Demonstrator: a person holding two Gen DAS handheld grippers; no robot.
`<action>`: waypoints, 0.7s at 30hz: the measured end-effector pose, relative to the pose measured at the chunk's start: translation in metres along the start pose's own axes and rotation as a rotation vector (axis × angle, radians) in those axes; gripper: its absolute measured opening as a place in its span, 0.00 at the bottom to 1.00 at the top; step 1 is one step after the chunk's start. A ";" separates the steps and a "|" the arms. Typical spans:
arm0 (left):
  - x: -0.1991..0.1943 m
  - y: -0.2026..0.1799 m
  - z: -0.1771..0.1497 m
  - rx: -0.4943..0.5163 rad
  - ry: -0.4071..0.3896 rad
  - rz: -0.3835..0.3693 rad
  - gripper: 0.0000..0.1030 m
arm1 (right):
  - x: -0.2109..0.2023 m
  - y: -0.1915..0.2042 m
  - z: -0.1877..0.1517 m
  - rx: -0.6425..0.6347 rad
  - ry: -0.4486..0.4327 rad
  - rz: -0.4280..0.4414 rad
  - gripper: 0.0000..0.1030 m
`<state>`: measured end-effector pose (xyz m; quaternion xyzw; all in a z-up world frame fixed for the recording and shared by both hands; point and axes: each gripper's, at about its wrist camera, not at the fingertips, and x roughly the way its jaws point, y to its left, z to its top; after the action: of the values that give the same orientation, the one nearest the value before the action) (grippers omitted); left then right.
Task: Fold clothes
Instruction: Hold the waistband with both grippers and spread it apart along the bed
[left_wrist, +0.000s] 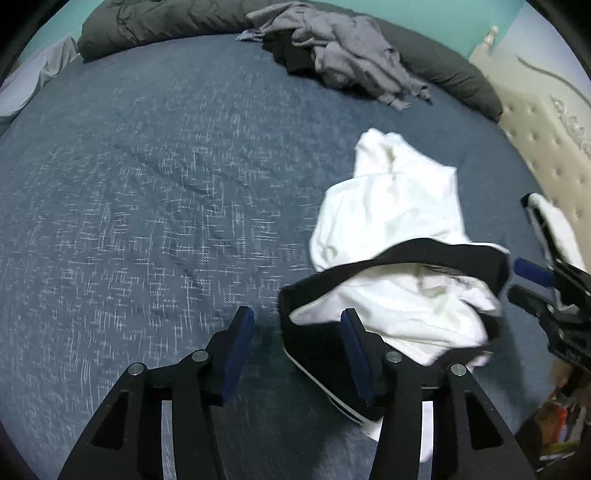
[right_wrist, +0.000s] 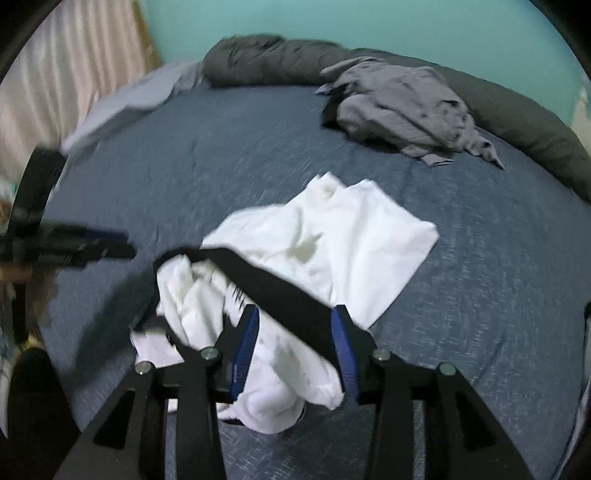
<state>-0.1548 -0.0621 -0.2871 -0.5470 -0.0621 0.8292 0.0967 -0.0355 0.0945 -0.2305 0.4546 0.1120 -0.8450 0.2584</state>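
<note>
Clothes (right_wrist: 332, 236), blue bedspread (left_wrist: 147, 203), teal wall (right_wrist: 332, 18)

Left wrist view: rides on the left gripper (left_wrist: 297, 341), looking steeply down, close over the blue woven bedspread (left_wrist: 147, 192).
Right wrist view: rides on the right gripper (right_wrist: 295, 343), angled down, close.
Shared field: white garment with black band (left_wrist: 391, 221) (right_wrist: 332, 236), crumpled grey clothes pile (left_wrist: 351, 55) (right_wrist: 402, 107), dark grey rolled duvet (left_wrist: 155, 22) (right_wrist: 255, 59).

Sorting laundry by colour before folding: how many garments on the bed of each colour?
White with black trim: 1, the white garment
Grey: 1, the grey garment
Black: 1, the black piece under the grey one
Total: 3
</note>
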 end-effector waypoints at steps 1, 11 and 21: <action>0.004 0.002 0.000 -0.002 0.004 0.005 0.51 | 0.005 0.005 -0.002 -0.022 0.013 -0.006 0.40; 0.028 0.017 -0.005 -0.025 0.033 0.010 0.51 | 0.045 -0.003 -0.008 -0.046 0.082 -0.120 0.40; 0.027 0.013 -0.004 -0.021 0.022 -0.021 0.51 | 0.039 -0.001 0.003 -0.007 -0.001 -0.142 0.40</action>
<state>-0.1624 -0.0688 -0.3152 -0.5565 -0.0754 0.8213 0.1002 -0.0562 0.0813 -0.2607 0.4442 0.1468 -0.8610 0.1994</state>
